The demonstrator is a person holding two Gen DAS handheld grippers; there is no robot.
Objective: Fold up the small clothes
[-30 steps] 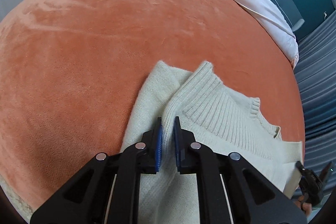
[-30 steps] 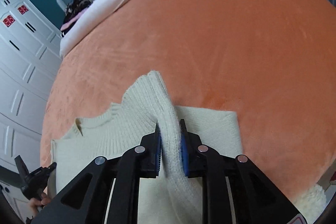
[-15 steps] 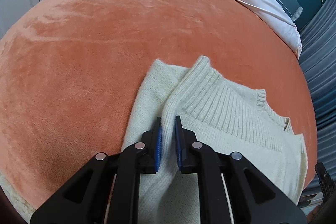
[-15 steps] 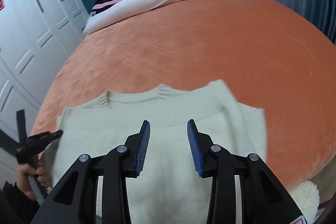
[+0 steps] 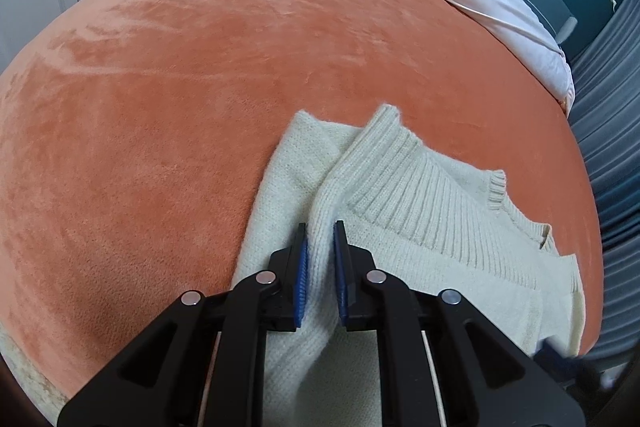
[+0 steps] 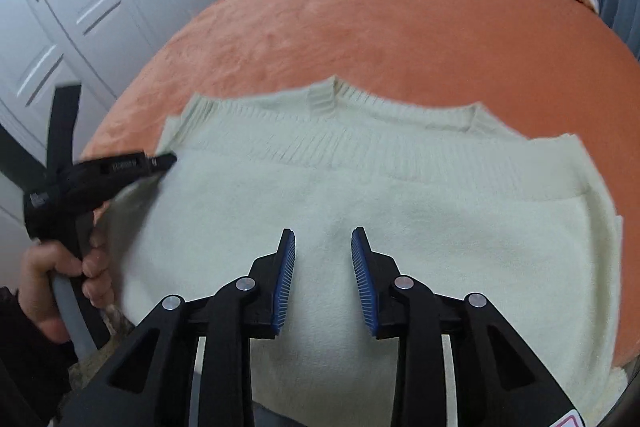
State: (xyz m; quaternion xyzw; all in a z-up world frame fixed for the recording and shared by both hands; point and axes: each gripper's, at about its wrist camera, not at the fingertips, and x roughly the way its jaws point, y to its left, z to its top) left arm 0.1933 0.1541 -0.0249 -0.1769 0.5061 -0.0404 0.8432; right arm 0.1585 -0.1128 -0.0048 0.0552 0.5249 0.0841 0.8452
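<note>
While the left gripper (image 5: 320,263) pinches a raised fold at the cream sweater's (image 6: 400,211) left edge on the orange bed (image 5: 200,87), right gripper (image 6: 323,279), jaws parted and just released, hovers empty over its middle, hem running crosswise ahead.

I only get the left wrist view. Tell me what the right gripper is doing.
Observer: The right gripper hangs open over the middle of the cream sweater. Its jaws have just been closing a little, with nothing between them.
Operator: Now place my left gripper on the garment.
Observer: From the right wrist view, the left gripper meets the sweater at the corner nearest the white cupboards, by the ribbed band.
Operator: Report the opposite corner.
Observer: That corner lies flat on the orange blanket, with no gripper on it.
</note>
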